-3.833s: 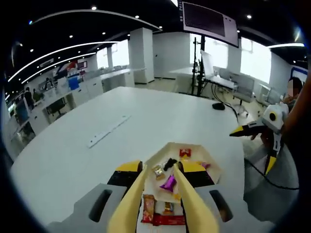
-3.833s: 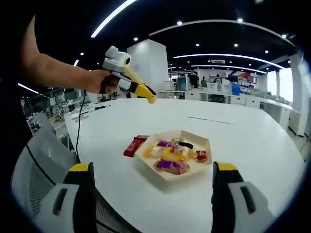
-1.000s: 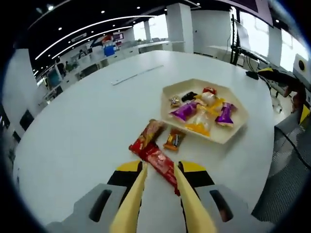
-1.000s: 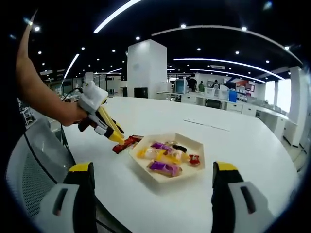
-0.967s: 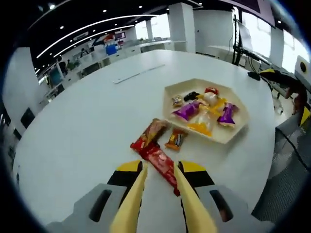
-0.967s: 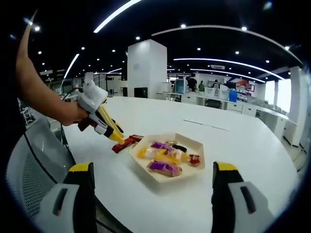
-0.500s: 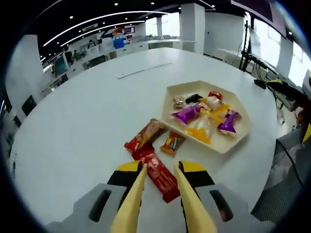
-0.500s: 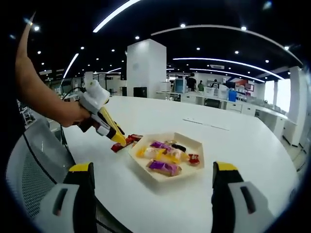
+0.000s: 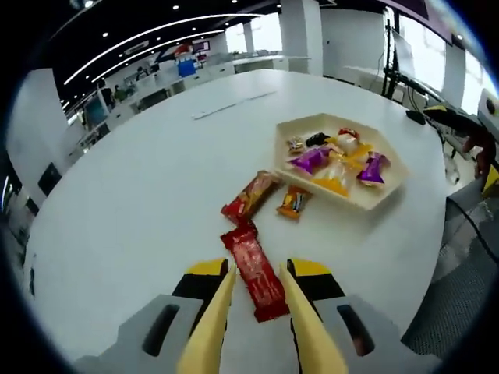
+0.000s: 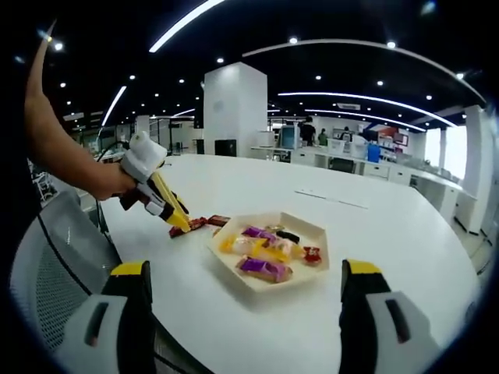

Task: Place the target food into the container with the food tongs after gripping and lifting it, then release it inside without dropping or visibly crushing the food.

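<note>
The left gripper (image 9: pixel 257 300), jaws slightly apart, straddles the near end of a long red snack bar (image 9: pixel 253 271) lying flat on the white table (image 9: pixel 140 195), long axis pointing away toward the hexagonal tray (image 9: pixel 382 199). The right gripper (image 10: pixel 249 312) hangs wide open.

Left gripper (image 9: pixel 248 319): grey moulded body with two oval slots, black-and-yellow blocks at the jaw roots, long pale-yellow tongs tapering forward. Seen from the right gripper view as a white-topped handle with yellow tongs (image 10: pixel 167 209), gripped by a bare hand (image 10: pixel 117 184) and sleeveless forearm. Right gripper (image 10: pixel 248 312): wide-set grey jaws, yellow caps, black inner faces, oval slots.
</note>
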